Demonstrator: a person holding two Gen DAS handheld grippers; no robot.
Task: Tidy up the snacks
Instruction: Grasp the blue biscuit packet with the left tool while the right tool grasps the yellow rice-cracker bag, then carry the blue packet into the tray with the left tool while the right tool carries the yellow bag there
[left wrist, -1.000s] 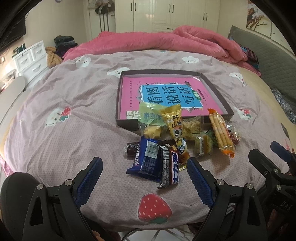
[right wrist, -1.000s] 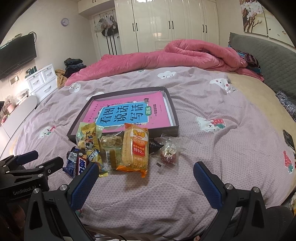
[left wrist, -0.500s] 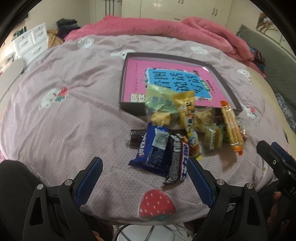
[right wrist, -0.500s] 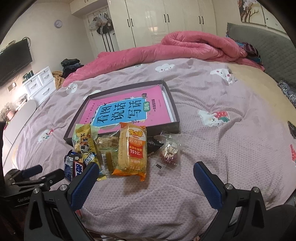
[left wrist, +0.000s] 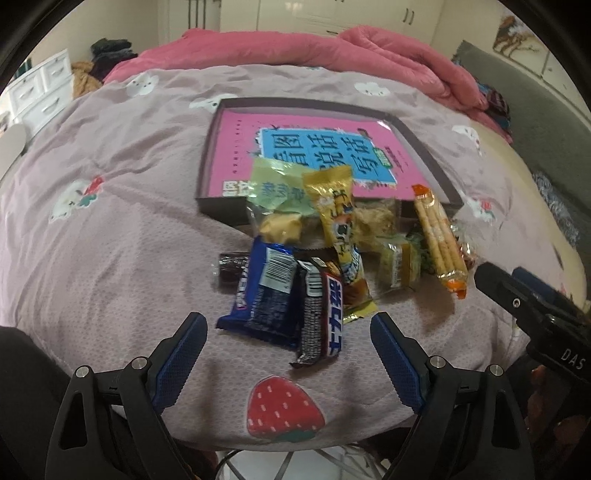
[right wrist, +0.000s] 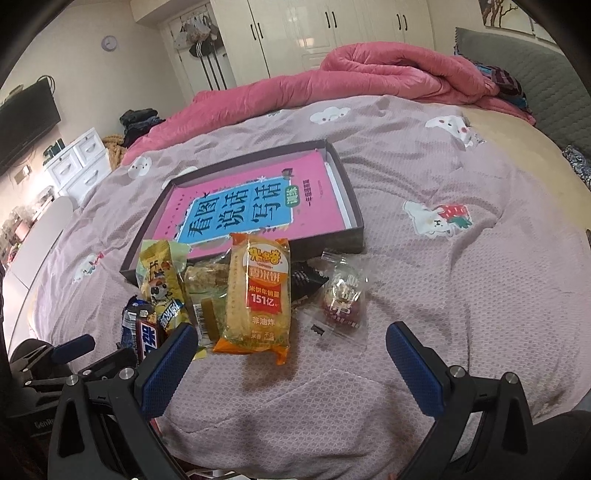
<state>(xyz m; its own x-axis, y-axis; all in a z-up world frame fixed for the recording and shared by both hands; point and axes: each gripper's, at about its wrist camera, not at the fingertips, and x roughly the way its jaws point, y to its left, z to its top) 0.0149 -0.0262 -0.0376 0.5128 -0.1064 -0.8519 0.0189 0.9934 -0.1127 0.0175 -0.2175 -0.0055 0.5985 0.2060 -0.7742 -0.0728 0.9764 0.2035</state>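
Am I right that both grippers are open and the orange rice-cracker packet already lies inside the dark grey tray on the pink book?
Not quite. The orange rice-cracker packet lies on the bedspread in front of the dark grey tray, not inside it, as the right wrist view shows. Both the left gripper and right gripper are open.

A home bedroom: bed (right wrist: 461,229), pink duvet (right wrist: 369,74), white wardrobes (right wrist: 332,33).

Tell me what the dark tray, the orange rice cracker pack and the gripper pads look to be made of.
Dark tray: likely cardboard, matte; thin straight walls, no glare.
Orange rice cracker pack: glossy plastic film; highlights, crimped end seals, crackers showing through clear strips.
Pads on the right gripper, both fingers wide apart: blue, fine diamond texture, probably rubber or soft plastic, on black rigid-looking fingers. Cannot confirm by look alone.
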